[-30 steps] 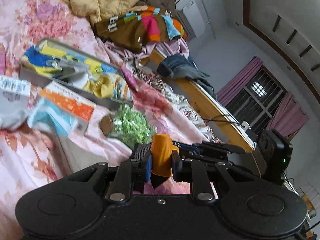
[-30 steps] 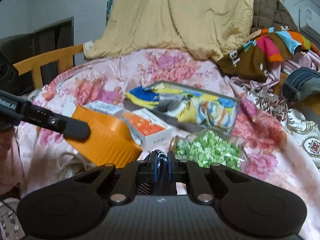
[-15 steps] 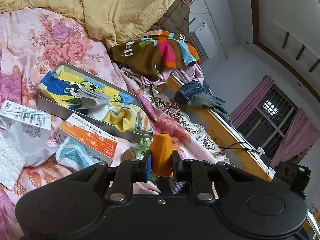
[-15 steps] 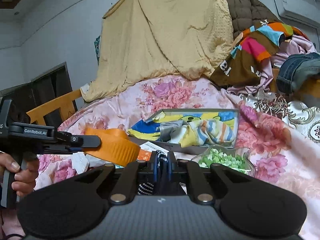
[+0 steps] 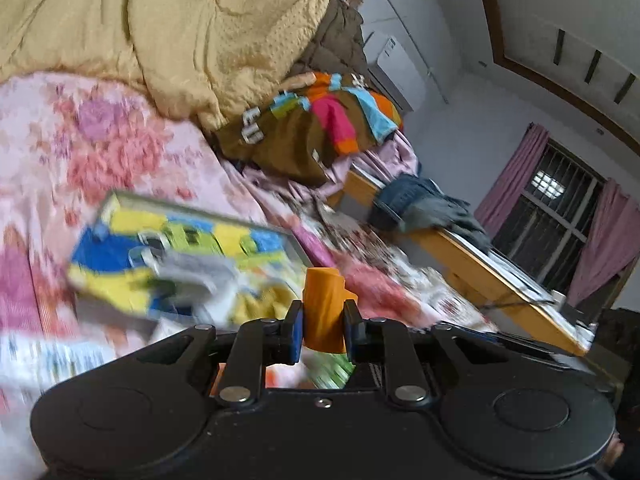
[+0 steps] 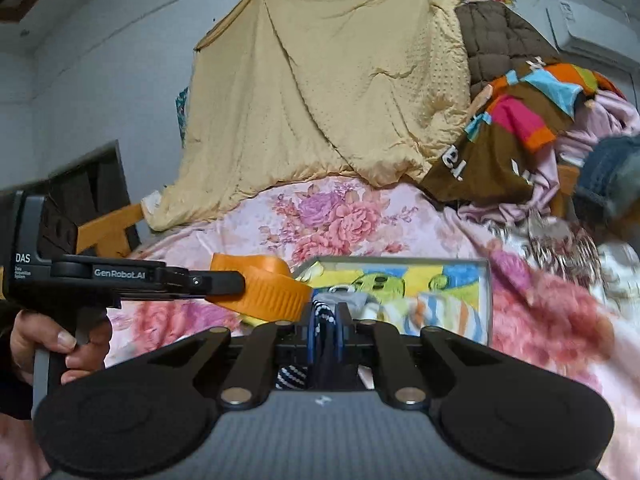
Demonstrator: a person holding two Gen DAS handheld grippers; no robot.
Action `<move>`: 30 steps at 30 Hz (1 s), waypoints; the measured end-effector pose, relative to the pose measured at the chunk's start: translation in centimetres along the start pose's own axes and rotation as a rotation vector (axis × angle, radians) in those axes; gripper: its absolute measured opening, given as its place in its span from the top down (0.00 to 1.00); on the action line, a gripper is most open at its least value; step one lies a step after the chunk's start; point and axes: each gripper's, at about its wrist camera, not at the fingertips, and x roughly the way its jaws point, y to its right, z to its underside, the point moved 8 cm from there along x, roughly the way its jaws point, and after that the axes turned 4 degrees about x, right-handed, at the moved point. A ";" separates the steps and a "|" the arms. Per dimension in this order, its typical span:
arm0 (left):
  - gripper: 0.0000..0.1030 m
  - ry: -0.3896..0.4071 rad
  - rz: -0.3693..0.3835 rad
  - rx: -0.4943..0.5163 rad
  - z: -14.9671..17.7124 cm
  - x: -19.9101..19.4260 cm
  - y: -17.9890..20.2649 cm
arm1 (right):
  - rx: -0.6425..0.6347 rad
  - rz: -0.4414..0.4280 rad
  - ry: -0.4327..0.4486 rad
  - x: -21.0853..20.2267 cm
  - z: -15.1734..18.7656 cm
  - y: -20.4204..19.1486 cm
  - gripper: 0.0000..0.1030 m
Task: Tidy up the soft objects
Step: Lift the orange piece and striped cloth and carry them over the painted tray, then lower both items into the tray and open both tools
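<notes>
My left gripper is shut on the rim of an orange ribbed basket, held above the bed. In the right wrist view the same basket hangs from the left gripper at the left. My right gripper is shut on a dark blue-and-white striped sock, which hangs down between the fingers. A shallow grey box with a yellow-blue cartoon lining holds several loose socks just beyond the right gripper; it also shows in the left wrist view, blurred.
The bed has a pink floral sheet. A yellow blanket and a pile of clothes lie at the back. Jeans drape over the wooden bed rail. A window with pink curtains is at right.
Both grippers have risen and tilted up, so the box sits lower in view. The orange basket has moved closer to the right gripper. Both grips are unchanged.
</notes>
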 end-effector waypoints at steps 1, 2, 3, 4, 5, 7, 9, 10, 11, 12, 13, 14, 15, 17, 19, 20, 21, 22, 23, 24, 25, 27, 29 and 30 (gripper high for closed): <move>0.79 0.012 -0.010 0.004 -0.6 0.6 -0.7 | -0.009 0.007 -0.001 0.9 -0.4 -0.2 0.89; 0.79 0.027 -0.023 0.006 -1.1 1.1 -1.6 | -0.011 0.010 0.002 2.0 -0.9 -0.4 0.89; 0.79 0.042 -0.039 0.009 -1.6 1.5 -2.5 | -0.008 0.011 0.008 3.2 -1.5 -0.6 0.89; 0.79 0.055 -0.055 0.013 -2.1 1.8 -3.3 | -0.007 0.014 0.012 4.3 -2.1 -0.9 0.89; 0.79 0.068 -0.068 0.018 -2.6 2.1 -4.0 | -0.010 0.019 0.015 5.3 -2.5 -1.1 0.89; 0.79 0.090 -0.089 0.028 -3.5 2.3 -5.7 | -0.019 0.036 0.016 7.7 -3.3 -1.6 0.89; 0.79 0.107 -0.114 0.020 -4.4 2.7 -7.5 | -0.013 0.051 0.017 10.2 -4.2 -2.0 0.89; 0.79 0.116 -0.130 0.006 -4.7 2.9 -8.5 | -0.005 0.059 0.020 11.2 -4.5 -2.1 0.89; 0.79 0.124 -0.137 -0.012 -5.0 3.1 -9.5 | 0.010 0.070 0.021 12.6 -4.9 -2.2 0.89; 0.79 0.127 -0.145 -0.034 -5.1 3.4 -10.6 | 0.026 0.076 0.018 13.7 -5.1 -2.3 0.89; 0.79 0.125 -0.153 -0.051 -5.2 3.8 -11.5 | 0.041 0.081 0.014 14.5 -5.2 -2.4 0.89; 0.79 0.119 -0.163 -0.074 -5.2 4.1 -12.4 | 0.059 0.081 0.004 15.5 -5.3 -2.3 0.88; 0.79 0.114 -0.167 -0.092 -5.1 4.4 -13.2 | 0.078 0.077 -0.009 16.5 -5.3 -2.3 0.88; 0.79 0.109 -0.173 -0.114 -5.0 4.8 -14.5 | 0.120 0.073 -0.033 18.1 -5.1 -2.0 0.87; 0.79 0.094 -0.182 -0.144 -4.6 5.3 -15.7 | 0.145 0.083 -0.048 19.3 -4.8 -1.8 0.87; 0.79 0.086 -0.187 -0.159 -4.4 5.6 -16.3 | 0.151 0.088 -0.055 19.9 -4.7 -1.6 0.87; 0.79 0.079 -0.190 -0.164 -4.1 5.8 -16.6 | 0.154 0.093 -0.063 20.4 -4.5 -1.5 0.87; 0.79 0.069 -0.195 -0.166 -3.8 6.1 -16.9 | 0.155 0.101 -0.074 21.0 -4.2 -1.4 0.87; 0.79 0.055 -0.202 -0.164 -3.5 6.4 -17.2 | 0.152 0.107 -0.083 21.3 -4.0 -1.4 0.87; 0.79 0.038 -0.209 -0.162 -3.2 6.7 -17.4 | 0.150 0.113 -0.098 21.8 -3.6 -1.4 0.87; 0.79 0.019 -0.217 -0.159 -2.8 7.0 -17.5 | 0.152 0.114 -0.112 22.2 -3.3 -1.3 0.87; 0.79 -0.009 -0.226 -0.153 -2.2 7.5 -17.8 | 0.157 0.115 -0.126 22.5 -2.8 -1.4 0.87; 0.78 -0.035 -0.239 -0.146 -1.7 7.9 -18.1 | 0.149 0.112 -0.136 22.7 -2.4 -1.6 0.87; 0.78 -0.049 -0.245 -0.146 -1.4 8.1 -18.3 | 0.142 0.112 -0.137 22.6 -2.3 -1.7 0.85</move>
